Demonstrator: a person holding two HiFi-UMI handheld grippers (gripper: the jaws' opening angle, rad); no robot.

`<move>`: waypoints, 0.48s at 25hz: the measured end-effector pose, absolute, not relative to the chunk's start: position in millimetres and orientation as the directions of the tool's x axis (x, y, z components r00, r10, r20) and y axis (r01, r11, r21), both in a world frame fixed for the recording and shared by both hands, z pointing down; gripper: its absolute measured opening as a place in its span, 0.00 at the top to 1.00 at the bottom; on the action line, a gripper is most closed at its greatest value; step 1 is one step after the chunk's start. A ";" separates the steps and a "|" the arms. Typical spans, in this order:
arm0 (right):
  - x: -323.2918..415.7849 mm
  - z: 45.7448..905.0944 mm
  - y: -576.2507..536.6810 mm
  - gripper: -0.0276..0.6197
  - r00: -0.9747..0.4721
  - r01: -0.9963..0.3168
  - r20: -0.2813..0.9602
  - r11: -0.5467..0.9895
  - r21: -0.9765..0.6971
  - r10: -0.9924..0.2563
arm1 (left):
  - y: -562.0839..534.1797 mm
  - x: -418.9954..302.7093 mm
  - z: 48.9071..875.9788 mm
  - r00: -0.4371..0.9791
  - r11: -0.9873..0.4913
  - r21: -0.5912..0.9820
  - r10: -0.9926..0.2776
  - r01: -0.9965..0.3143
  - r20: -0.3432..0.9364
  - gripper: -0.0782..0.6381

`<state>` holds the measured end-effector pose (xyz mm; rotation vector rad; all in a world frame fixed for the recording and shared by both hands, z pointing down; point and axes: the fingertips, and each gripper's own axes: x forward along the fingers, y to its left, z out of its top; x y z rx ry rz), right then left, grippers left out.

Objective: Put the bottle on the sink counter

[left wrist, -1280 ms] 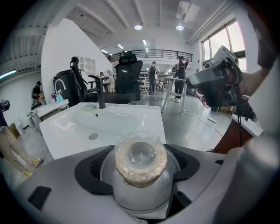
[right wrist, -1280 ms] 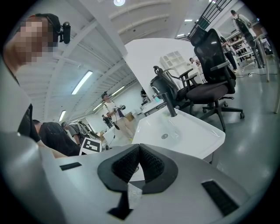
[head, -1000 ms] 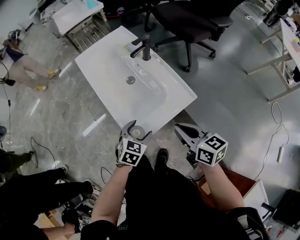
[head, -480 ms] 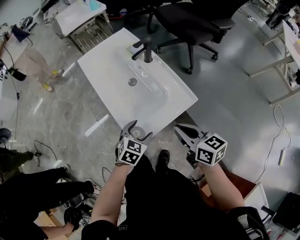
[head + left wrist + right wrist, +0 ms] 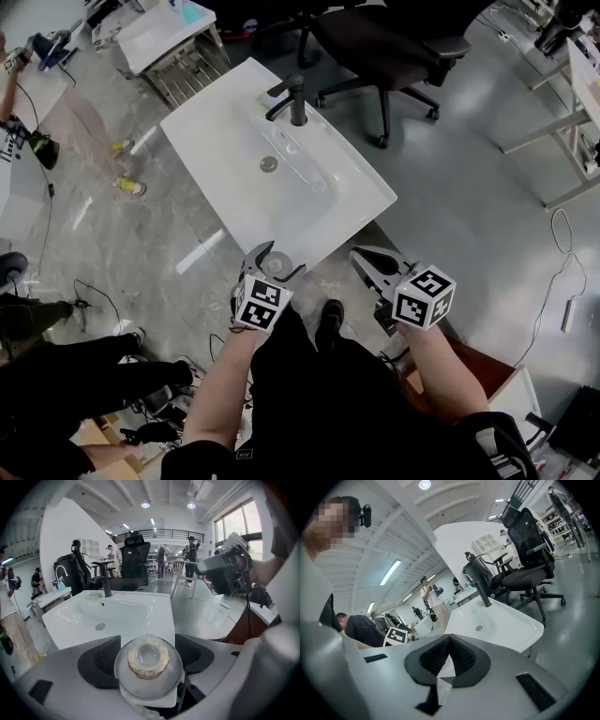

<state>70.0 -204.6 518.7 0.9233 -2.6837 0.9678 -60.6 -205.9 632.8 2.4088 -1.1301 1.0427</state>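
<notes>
A clear plastic bottle (image 5: pixel 148 660) is seen end-on between the dark pads of my left gripper (image 5: pixel 148 667), which is shut on it. In the head view this gripper (image 5: pixel 272 266) holds the bottle (image 5: pixel 273 265) just off the near corner of the white sink counter (image 5: pixel 225 178). My right gripper (image 5: pixel 367 262) hovers to the right of that corner, beyond the counter's edge. Its pads meet with nothing between them in the right gripper view (image 5: pixel 449 656). The sink (image 5: pixel 497 618) lies ahead of it.
A black faucet (image 5: pixel 296 98) and a drain (image 5: pixel 269 164) sit in the basin. A black office chair (image 5: pixel 384 47) stands behind the sink. A person (image 5: pixel 56 103) stands at the far left beside a white table (image 5: pixel 155 28). Cables lie on the grey floor.
Both grippers have stayed where they were, the left one still holding the bottle. The person at the upper left has shifted along the floor.
</notes>
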 end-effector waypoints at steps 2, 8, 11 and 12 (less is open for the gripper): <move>71.0 517.0 -203.1 0.94 -0.801 -0.594 0.321 0.604 -0.532 -0.506 | -204.1 -62.4 630.5 0.427 -0.651 -0.052 -0.554 -0.757 0.715 0.42; 72.8 511.7 -201.4 0.94 -0.802 -0.589 0.303 0.599 -0.543 -0.514 | -205.2 -69.1 619.6 0.416 -0.643 -0.064 -0.565 -0.763 0.713 0.42; 73.8 505.5 -200.4 0.94 -0.805 -0.585 0.292 0.606 -0.539 -0.517 | -204.1 -70.7 607.9 0.424 -0.633 -0.053 -0.575 -0.772 0.699 0.42; 74.0 502.7 -201.0 0.94 -0.805 -0.584 0.287 0.610 -0.535 -0.519 | -204.6 -72.0 602.6 0.428 -0.627 -0.048 -0.583 -0.777 0.691 0.42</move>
